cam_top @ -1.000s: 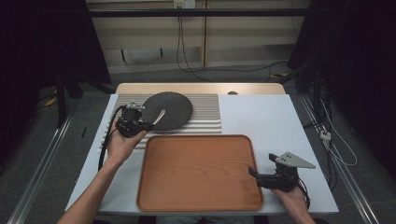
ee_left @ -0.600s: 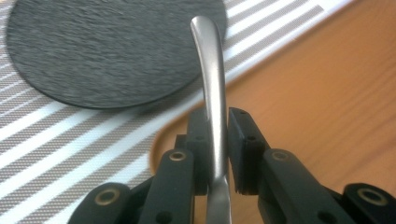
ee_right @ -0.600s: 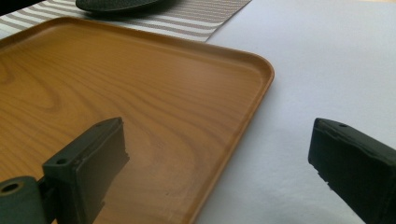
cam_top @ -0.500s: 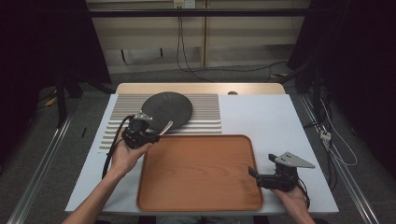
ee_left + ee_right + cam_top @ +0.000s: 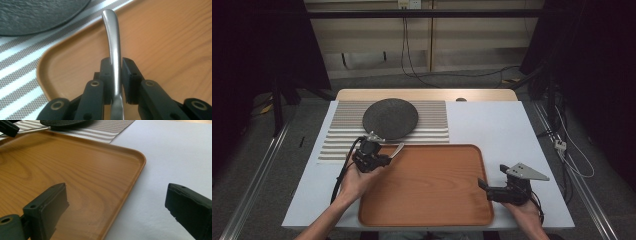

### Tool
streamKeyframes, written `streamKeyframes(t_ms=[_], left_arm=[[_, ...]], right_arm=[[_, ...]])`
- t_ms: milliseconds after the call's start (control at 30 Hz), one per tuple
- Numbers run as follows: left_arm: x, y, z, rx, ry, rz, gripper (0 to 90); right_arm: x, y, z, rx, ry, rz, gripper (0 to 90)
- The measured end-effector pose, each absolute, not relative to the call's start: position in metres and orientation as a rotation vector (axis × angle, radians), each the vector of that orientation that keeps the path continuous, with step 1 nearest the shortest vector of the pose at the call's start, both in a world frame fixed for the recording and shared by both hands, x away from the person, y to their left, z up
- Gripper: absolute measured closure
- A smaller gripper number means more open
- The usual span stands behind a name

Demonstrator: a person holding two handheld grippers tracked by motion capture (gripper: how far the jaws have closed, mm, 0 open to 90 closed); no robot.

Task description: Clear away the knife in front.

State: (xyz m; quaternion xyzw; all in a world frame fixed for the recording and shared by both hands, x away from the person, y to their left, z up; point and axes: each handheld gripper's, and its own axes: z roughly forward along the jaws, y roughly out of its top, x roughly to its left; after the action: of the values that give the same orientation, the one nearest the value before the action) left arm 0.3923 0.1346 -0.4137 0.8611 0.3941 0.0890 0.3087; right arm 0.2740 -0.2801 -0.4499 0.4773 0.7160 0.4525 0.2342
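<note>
At the centre of the high view a white tabletop (image 5: 507, 130) carries a wooden tray (image 5: 432, 185) in the lower middle of the frame, with a grey-and-white striped mat (image 5: 337, 140) just behind it toward the upper left and a dark round plate (image 5: 390, 118) lying on that mat. Beyond the tabletop's far edge the room is dim: a grey floor, cables trailing along it, pale wall panels at the top of the frame and black stands at both sides.

The left tongs (image 5: 384, 156) hang over the tray's upper-left corner, pressed together on a metal utensil handle (image 5: 113, 47) (its working end is hidden below the jaws, so I cannot tell what kind of utensil it is). In the left gripper view the handle rises between the two black pads, curving up over the tray's rim toward the mat. The right tongs (image 5: 482, 184) sit at the tray's right edge, spread wide; the right gripper view shows one jaw above the wood and the other above the white surface.

Compared with half a second ago, the left tongs have come lower in the frame, off the mat and onto the tray corner, utensil with them. The right tongs have not moved.
</note>
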Motion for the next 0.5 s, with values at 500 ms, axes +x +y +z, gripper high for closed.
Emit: streamKeyframes(t_ms=[500], left_arm=[[0.389,0.117,-0.436,2.271,1.092,0.166,79.7]], right_arm=[[0.273,-0.278,-0.449,1.288,1.976,1.247,4.2]])
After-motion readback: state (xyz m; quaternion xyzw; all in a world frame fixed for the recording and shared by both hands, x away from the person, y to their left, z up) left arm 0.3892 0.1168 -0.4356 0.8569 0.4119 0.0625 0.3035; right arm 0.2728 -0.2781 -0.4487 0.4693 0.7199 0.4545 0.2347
